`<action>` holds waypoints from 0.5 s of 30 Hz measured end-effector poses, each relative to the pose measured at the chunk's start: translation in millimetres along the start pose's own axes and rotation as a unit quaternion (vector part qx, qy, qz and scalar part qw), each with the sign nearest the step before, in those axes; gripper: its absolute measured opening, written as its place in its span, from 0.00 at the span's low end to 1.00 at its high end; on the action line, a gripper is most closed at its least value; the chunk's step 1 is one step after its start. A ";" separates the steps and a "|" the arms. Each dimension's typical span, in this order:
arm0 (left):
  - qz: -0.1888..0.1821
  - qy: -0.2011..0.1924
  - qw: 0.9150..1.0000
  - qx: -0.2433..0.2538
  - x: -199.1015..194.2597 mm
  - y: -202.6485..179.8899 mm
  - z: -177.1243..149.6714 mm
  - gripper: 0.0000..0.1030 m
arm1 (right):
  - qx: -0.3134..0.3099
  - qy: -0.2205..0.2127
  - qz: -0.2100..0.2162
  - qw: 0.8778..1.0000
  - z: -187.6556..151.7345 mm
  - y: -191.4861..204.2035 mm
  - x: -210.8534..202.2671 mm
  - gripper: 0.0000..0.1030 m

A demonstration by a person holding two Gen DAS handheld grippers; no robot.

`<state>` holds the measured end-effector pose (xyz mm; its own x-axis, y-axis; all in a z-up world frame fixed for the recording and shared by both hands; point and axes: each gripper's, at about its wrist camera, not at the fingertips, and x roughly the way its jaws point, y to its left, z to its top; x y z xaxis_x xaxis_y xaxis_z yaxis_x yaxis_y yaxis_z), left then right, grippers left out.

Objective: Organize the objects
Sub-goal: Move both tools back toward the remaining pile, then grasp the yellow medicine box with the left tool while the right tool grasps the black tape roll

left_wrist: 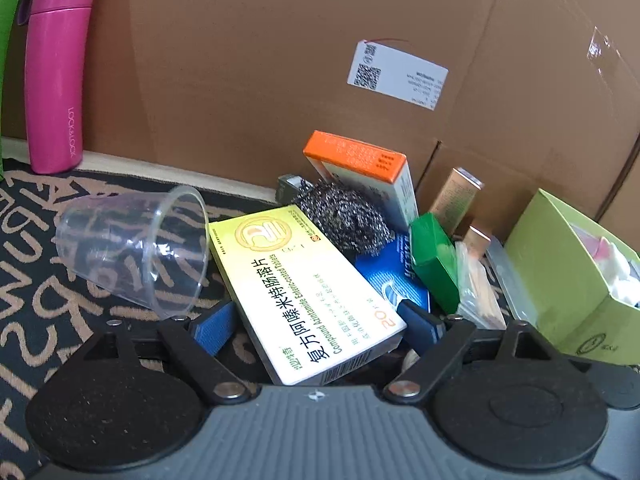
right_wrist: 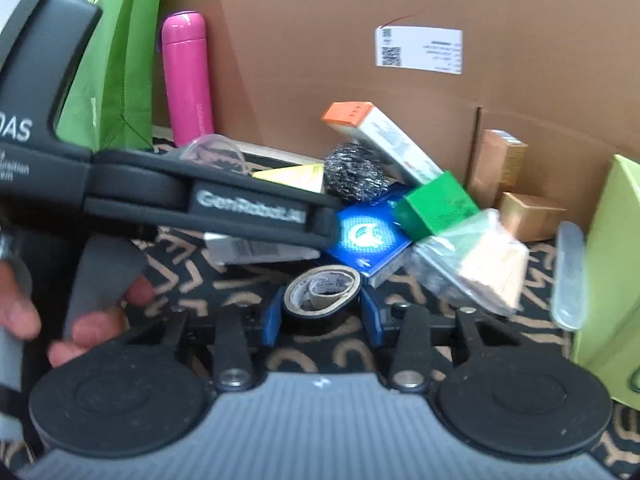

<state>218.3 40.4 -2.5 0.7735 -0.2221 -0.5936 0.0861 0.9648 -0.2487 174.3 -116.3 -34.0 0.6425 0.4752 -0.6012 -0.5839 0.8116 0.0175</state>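
In the left wrist view a yellow medicine box (left_wrist: 304,288) lies slanted between the blue pads (left_wrist: 212,328) of my left gripper (left_wrist: 316,320). The right pad meets the box's corner, but a narrow gap shows at the left pad, so the gripper is open. In the right wrist view a black tape roll (right_wrist: 324,296) stands on the patterned mat (right_wrist: 400,344). My right gripper (right_wrist: 322,312) is shut on it, a blue pad against each side. The left gripper (right_wrist: 320,220) reaches across the right wrist view from the left, held by a hand (right_wrist: 80,320).
A pile behind holds a steel scourer (left_wrist: 344,216), an orange-ended box (left_wrist: 360,168), a blue box (left_wrist: 392,276), a green box (left_wrist: 436,260) and bagged wooden sticks (left_wrist: 480,292). A clear cup (left_wrist: 132,248) lies at left near a pink bottle (left_wrist: 56,76). A lime box (left_wrist: 560,264) stands right; a cardboard wall (left_wrist: 260,60) closes the back.
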 end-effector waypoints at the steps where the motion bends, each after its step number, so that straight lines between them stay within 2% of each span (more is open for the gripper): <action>1: 0.002 0.002 1.000 -0.001 -1.1 -2.1 -1.7 0.87 | 0.000 0.001 -0.006 1.000 -3.7 -3.8 -3.4 0.39; 3: 0.002 0.006 1.000 0.009 -2.7 -10.1 -6.0 0.87 | 0.011 0.003 -0.004 1.000 -8.8 -14.1 -12.6 0.39; 5: -0.005 0.012 1.000 0.023 -4.7 -19.7 -10.4 0.87 | 0.006 0.009 -0.026 1.000 -10.7 -22.2 -19.8 0.39; 8: -0.011 0.018 1.000 0.018 -9.4 -29.9 -18.2 0.87 | 0.002 0.011 -0.058 0.998 -13.9 -35.1 -27.0 0.39; 11: -0.001 0.010 1.000 0.004 -13.0 -31.6 -22.5 0.88 | 0.040 0.008 -0.046 0.998 -18.7 -50.1 -27.1 0.41; 12: 0.002 0.008 1.000 -0.002 -13.3 -30.4 -22.5 0.88 | 0.048 0.004 -0.042 0.998 -19.9 -51.0 -28.5 0.45; 13: 0.002 0.006 1.000 -0.011 -13.6 -27.5 -22.0 0.88 | 0.048 0.003 -0.042 0.998 -20.1 -49.9 -29.1 0.55; 15: -0.002 0.002 0.999 -0.033 -15.0 -21.6 -20.2 0.88 | 0.040 0.002 -0.045 0.998 -20.4 -45.9 -27.1 0.64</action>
<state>192.2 20.0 -3.7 0.7708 -0.2267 -0.5954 0.0472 0.9523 -0.3014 173.6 -173.4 -34.8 0.6883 0.3978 -0.6066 -0.4820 0.8758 0.0275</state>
